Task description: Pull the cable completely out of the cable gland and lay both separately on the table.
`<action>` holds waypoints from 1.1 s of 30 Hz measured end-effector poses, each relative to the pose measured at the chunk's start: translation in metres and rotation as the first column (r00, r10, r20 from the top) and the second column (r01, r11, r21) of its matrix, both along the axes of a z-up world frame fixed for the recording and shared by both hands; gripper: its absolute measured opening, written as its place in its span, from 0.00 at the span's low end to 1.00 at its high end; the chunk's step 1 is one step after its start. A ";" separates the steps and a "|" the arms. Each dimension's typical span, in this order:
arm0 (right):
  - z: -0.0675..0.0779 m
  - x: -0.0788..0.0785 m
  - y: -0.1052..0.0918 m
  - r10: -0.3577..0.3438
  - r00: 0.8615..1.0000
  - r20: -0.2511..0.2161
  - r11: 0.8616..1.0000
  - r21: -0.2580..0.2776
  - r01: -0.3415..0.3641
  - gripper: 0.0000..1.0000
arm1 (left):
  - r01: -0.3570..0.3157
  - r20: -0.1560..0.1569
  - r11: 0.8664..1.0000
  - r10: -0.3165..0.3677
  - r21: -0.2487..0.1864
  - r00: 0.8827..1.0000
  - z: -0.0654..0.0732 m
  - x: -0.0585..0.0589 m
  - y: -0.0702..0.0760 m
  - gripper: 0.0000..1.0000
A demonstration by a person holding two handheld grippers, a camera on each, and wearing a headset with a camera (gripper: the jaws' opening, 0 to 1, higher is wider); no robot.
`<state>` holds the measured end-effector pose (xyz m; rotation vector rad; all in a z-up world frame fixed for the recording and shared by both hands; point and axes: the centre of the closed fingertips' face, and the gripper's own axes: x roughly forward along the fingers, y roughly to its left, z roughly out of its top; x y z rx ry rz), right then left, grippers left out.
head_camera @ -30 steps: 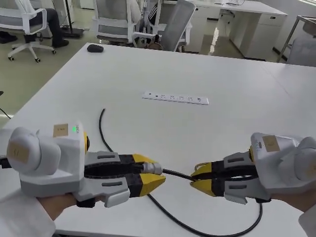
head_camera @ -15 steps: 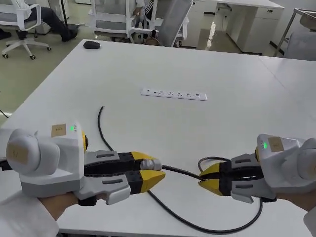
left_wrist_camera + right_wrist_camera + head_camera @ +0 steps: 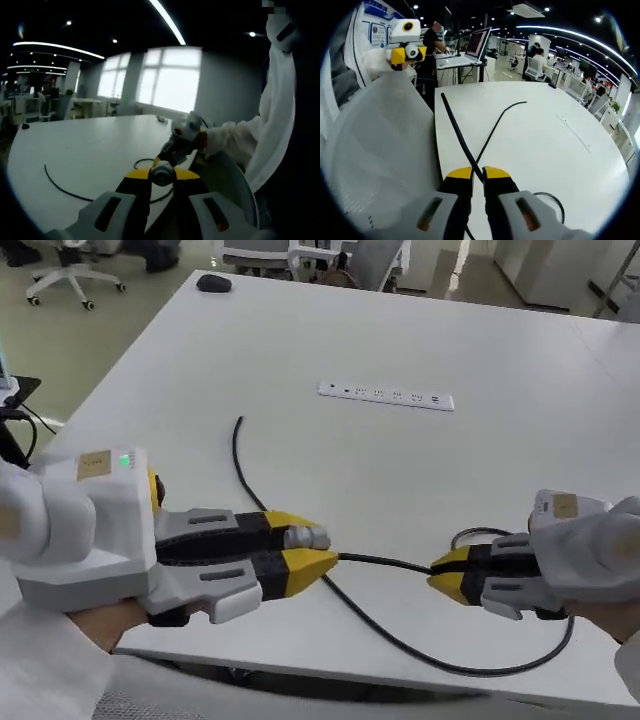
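My left gripper (image 3: 320, 552) is shut on the grey cable gland (image 3: 306, 537), held just above the table's near edge; its own view has the gland (image 3: 163, 171) between the yellow jaws. A black cable (image 3: 385, 562) runs taut from the gland to my right gripper (image 3: 438, 574), which is shut on it. Beyond that grip the cable loops back over the table (image 3: 500, 360) and passes under the left gripper to its far end (image 3: 238, 422). In the right gripper view the closed jaws pinch the cable (image 3: 462, 140) and the right gripper (image 3: 477, 176) points toward the left gripper (image 3: 406, 48).
A white power strip (image 3: 386, 396) lies mid-table and a black mouse (image 3: 213, 283) sits at the far left corner. Office chairs stand beyond the far edge. The table's near edge runs just below both grippers. People sit at desks in the background of the right gripper view.
The grippers have drawn apart: the right one moved right along with the cable, so a longer stretch of cable shows between it and the gland. The head camera tilted down.
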<state>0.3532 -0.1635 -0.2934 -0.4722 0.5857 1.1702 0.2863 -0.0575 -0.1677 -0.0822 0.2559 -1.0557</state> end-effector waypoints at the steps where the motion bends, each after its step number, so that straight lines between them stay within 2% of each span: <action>1: -0.004 0.003 0.004 0.002 1.000 -0.008 1.000 -0.010 -0.002 0.05 | -0.005 -0.003 1.000 0.005 0.008 1.000 -0.001 -0.002 0.004 0.17; 5: -0.017 0.016 0.031 0.035 0.999 -0.032 0.998 -0.052 -0.037 0.05 | -0.018 0.003 1.000 0.018 -0.002 1.000 0.006 -0.009 0.013 0.17; 8: -0.030 0.028 0.050 0.059 0.997 -0.044 0.995 -0.082 -0.062 0.05 | -0.030 0.017 0.999 0.030 0.012 0.999 0.009 -0.011 0.023 0.17; 13: -0.054 0.044 0.075 0.080 0.994 -0.075 0.986 -0.141 -0.090 0.05 | -0.107 0.006 0.994 0.107 -0.004 0.994 0.008 -0.005 0.050 0.17; 16: -0.064 0.049 0.081 0.080 0.992 -0.093 0.983 -0.158 -0.094 0.05 | -0.129 0.010 0.992 0.129 -0.014 0.992 0.011 -0.003 0.063 0.17; 19: -0.075 0.051 0.086 0.076 0.990 -0.116 0.981 -0.171 -0.095 0.05 | -0.151 -0.003 0.988 0.151 -0.014 0.988 0.006 0.002 0.075 0.17; 22: -0.082 0.052 0.087 0.060 0.989 -0.138 0.981 -0.176 -0.084 0.07 | -0.161 -0.021 0.987 0.161 -0.022 0.987 0.002 0.007 0.081 0.17; 28: -0.098 0.049 0.088 0.020 0.981 -0.195 0.984 -0.169 -0.053 0.07 | -0.145 -0.035 0.989 0.144 -0.019 0.989 -0.003 0.016 0.081 0.17; 30: -0.095 0.049 0.090 0.000 0.981 -0.194 0.989 -0.144 -0.029 0.08 | -0.137 -0.056 0.990 0.136 -0.014 0.989 -0.011 0.021 0.081 0.17; 33: -0.080 0.054 0.092 -0.036 0.985 -0.171 0.996 -0.091 0.020 0.08 | -0.119 -0.078 0.993 0.118 -0.011 0.990 -0.020 0.032 0.079 0.17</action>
